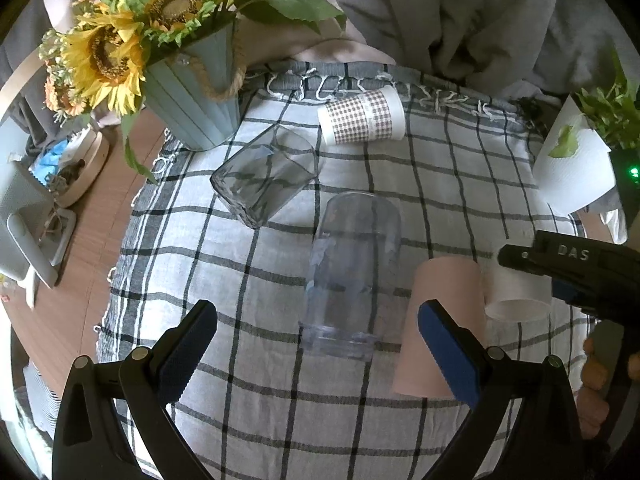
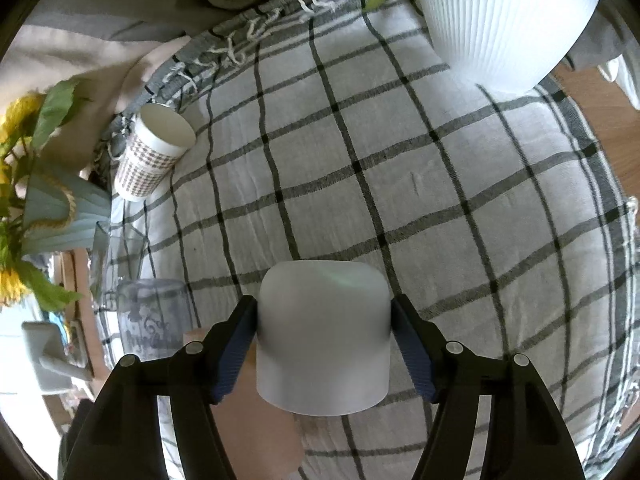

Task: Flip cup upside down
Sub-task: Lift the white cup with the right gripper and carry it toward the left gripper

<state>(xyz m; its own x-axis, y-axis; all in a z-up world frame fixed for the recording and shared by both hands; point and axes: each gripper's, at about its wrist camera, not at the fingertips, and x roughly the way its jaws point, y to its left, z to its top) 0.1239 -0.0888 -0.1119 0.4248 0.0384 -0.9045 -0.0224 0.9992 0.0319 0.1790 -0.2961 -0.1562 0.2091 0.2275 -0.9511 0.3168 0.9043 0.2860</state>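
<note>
Right tongs (image 2: 324, 344) clamped on the white cup (image 2: 324, 340), pads mid-wall beside the pink cup (image 1: 440, 320). Left tongs (image 1: 316, 344) gape, holding nothing. Looks light and thin-walled, so grip gently.

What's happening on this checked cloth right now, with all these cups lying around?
A person works with two handheld grippers. The right gripper is shut on a white cup, closed end facing away from the camera. The left gripper is open and empty above the checked cloth. A clear tumbler and pink cup stand mouth down; a grey glass and gingham cup lie on their sides.
</note>
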